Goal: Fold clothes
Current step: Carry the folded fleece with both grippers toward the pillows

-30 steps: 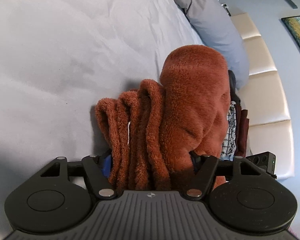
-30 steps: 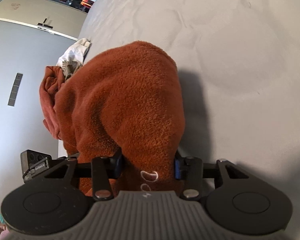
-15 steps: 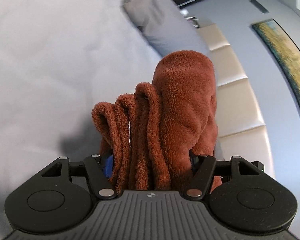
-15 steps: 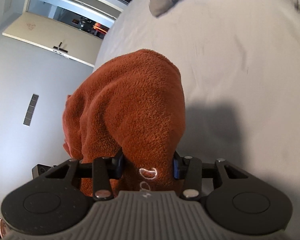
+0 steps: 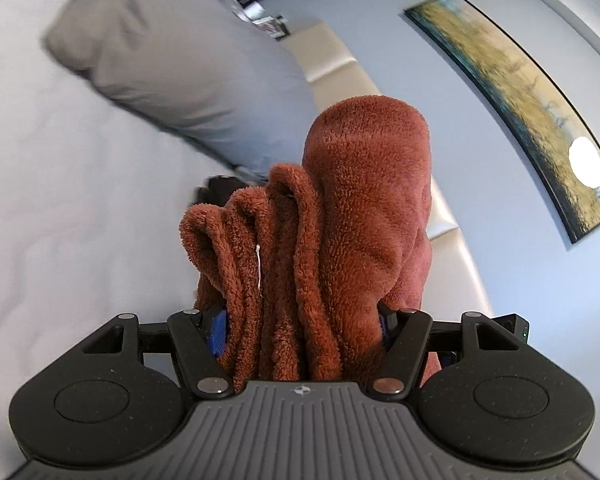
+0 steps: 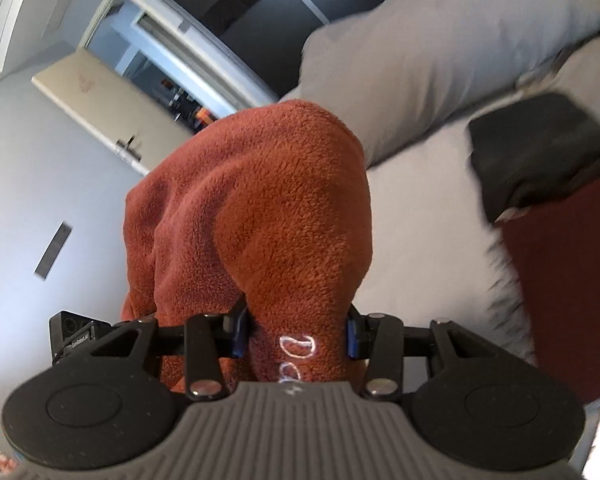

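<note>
A rust-orange fleece garment (image 5: 364,208) is folded into several thick layers and held in the air over the white bed (image 5: 60,220). My left gripper (image 5: 302,330) is shut on one end of the bundle, its blue pads pressed into the layers. My right gripper (image 6: 296,334) is shut on the other end of the same fleece (image 6: 268,208), where white stitched lettering (image 6: 296,346) shows between the pads. The fleece hides both sets of fingertips.
A grey pillow (image 5: 172,60) lies at the head of the bed, by a beige padded headboard (image 5: 340,64). A black folded garment (image 6: 540,152) and a dark red garment (image 6: 568,280) lie on the bed at the right. A framed picture (image 5: 520,100) hangs on the wall.
Both grippers have lifted and swung the folded fleece toward the head of the bed; the pillow, headboard and the black and red garments have come into view. The grip is unchanged.
</note>
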